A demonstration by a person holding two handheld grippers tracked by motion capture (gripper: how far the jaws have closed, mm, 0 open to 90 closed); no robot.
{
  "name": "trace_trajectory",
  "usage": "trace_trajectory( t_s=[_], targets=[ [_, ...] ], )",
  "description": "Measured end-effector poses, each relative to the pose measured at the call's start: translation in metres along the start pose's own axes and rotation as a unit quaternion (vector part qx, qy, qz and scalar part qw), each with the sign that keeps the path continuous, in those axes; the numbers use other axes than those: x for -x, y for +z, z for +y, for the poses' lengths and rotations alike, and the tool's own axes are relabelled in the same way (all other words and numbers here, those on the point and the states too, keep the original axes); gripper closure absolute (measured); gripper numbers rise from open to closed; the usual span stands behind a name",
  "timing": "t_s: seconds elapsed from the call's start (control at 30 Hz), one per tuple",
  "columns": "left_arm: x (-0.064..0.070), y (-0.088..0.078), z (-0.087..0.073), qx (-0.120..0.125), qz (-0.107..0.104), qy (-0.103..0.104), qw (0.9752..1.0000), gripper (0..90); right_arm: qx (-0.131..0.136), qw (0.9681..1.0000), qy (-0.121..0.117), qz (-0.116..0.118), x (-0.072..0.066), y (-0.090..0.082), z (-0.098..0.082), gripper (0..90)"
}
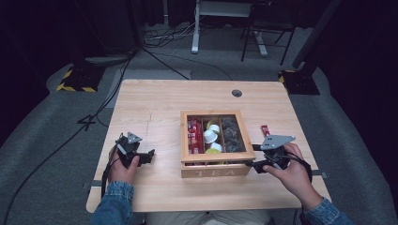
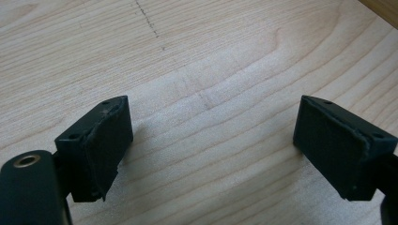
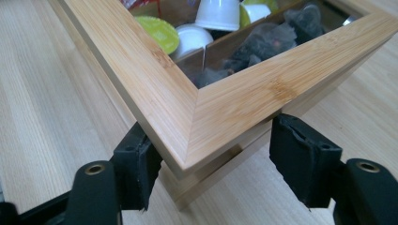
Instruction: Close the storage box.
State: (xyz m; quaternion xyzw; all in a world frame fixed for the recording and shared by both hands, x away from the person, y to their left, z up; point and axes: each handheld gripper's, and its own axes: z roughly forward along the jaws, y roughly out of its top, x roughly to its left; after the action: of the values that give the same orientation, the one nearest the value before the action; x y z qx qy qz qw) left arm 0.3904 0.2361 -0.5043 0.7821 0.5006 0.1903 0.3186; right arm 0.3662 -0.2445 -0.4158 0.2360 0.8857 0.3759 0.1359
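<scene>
While both tools (image 1: pixel 256 157) (image 1: pixel 149 154) gape wide, the tea box (image 1: pixel 213 169) holds capsules (image 1: pixel 210 136), red packets (image 1: pixel 194 137), dark bags (image 1: pixel 232 131).

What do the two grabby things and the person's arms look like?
Both tongs, left and right, are black with flat, padded black jaws and a grey three-cornered plate on top. A black cable trails from the left one. The person wears blue denim sleeves.

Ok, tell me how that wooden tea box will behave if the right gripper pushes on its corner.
The tea box looks rigid: thick bamboo frame, so it should not flex. Its low, wide shape suggests sliding or pivoting on the smooth table rather than tipping. The right gripper straddles the lid corner, so the lid may lift instead.
</scene>
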Motion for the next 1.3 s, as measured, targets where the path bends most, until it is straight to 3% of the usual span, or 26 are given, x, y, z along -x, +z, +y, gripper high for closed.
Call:
trace_trajectory(
  t_s=[0.13, 0.4, 0.57, 0.8, 0.93, 1.1, 1.3],
  targets=[
    [0.0, 0.0, 0.0, 0.0, 0.0, 0.0, 1.0, 12.5, -0.009, 0.9999, 0.002, 0.006, -0.001, 0.003, -0.002, 35.5],
    [0.0, 0.0, 0.0, 0.0, 0.0, 0.0, 1.0, 12.5, -0.021, 0.999, 0.03, 0.028, 0.001, 0.005, -0.005, 36.1],
    [0.0, 0.0, 0.0, 0.0, 0.0, 0.0, 1.0, 12.5, -0.064, 0.9968, 0.023, 0.041, -0.001, 0.01, -0.008, 33.5],
    [0.0, 0.0, 0.0, 0.0, 0.0, 0.0, 1.0, 12.5, -0.05, 0.9972, 0.036, 0.043, 0.0, 0.006, -0.012, 28.6],
    [0.0, 0.0, 0.0, 0.0, 0.0, 0.0, 1.0, 12.5, -0.02, 0.9977, 0.046, 0.045, 0.007, -0.005, -0.006, 28.5],
    [0.0, 0.0, 0.0, 0.0, 0.0, 0.0, 1.0, 12.5, 0.004, 0.9982, 0.059, 0.012, 0.025, -0.021, 0.0, 28.0],
    [0.0, 0.0, 0.0, -0.001, -0.002, 0.0, 1.0, 12.5, 0.025, 0.9964, 0.079, -0.021, 0.05, -0.034, 0.0, 28.0]
  ],
)
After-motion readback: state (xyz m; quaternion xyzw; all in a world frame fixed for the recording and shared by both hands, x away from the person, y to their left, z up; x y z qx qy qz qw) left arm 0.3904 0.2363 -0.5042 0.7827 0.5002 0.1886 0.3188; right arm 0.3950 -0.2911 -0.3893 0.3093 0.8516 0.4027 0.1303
